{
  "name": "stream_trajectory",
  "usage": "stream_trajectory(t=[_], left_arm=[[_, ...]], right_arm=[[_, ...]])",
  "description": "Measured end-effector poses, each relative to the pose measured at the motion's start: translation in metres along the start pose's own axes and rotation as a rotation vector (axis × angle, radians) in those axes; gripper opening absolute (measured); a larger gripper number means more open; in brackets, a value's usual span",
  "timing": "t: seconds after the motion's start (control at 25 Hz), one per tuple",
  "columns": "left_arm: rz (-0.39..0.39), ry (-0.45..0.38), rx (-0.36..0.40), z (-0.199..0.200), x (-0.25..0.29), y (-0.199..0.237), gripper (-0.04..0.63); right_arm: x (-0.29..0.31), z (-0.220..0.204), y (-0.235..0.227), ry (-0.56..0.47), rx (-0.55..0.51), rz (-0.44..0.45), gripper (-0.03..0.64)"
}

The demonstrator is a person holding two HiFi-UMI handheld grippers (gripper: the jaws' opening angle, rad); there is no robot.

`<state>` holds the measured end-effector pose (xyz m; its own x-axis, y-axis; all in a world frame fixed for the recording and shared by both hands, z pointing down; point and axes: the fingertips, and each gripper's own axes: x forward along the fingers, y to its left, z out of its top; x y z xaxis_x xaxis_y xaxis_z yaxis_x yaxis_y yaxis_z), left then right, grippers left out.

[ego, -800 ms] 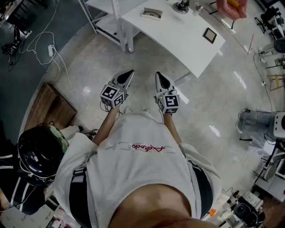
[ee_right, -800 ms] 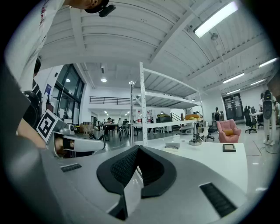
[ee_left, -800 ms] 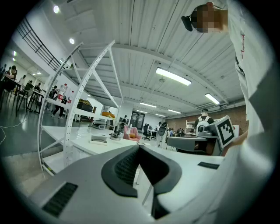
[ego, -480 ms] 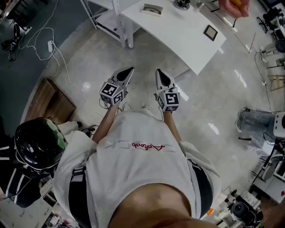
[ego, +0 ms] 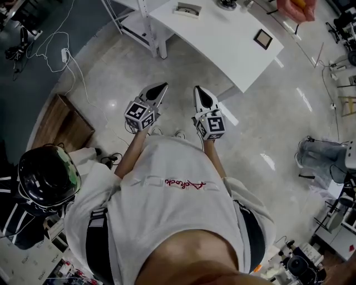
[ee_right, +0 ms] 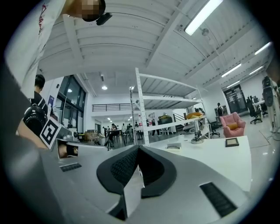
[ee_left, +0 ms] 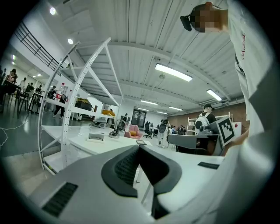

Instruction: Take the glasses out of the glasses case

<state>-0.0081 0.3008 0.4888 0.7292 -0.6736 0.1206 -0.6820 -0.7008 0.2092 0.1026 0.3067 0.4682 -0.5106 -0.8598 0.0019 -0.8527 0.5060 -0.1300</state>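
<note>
The glasses case [ego: 185, 9], a small grey box, lies near the far edge of the white table [ego: 233, 50]; whether it is open I cannot tell. It also shows small and distant as the case [ee_left: 96, 137] in the left gripper view and the case [ee_right: 173, 147] in the right gripper view. Both grippers are held side by side over the floor, well short of the table. My left gripper [ego: 163, 87] [ee_left: 139, 146] is shut with nothing in it. My right gripper [ego: 197, 90] [ee_right: 139, 147] is shut and holds nothing as well.
A small dark square frame [ego: 262, 39] and a dark stand [ego: 226, 4] also sit on the table. A white perforated rack [ego: 146, 22] rises at the table's left. A wooden board [ego: 64, 125], cables [ego: 55, 55] and a person in a black helmet [ego: 47, 178] are at left.
The table sits slightly higher in the head view than before. Both grippers stay shut side by side in almost the same place.
</note>
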Motion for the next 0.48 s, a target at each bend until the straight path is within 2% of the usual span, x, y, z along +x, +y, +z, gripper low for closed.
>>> stream_trajectory(t=[0.32,0.48], left_arm=[[0.025,0.049,-0.013,-0.019,0.014,-0.007,-0.006],[0.027,0.033,-0.049,-0.022,0.018,-0.001,-0.006]], right_arm=[[-0.001,-0.020,-0.017,0.056,0.010,0.016,-0.005],[0.008,-0.025,-0.020,0.073,0.020,0.019,-0.005]])
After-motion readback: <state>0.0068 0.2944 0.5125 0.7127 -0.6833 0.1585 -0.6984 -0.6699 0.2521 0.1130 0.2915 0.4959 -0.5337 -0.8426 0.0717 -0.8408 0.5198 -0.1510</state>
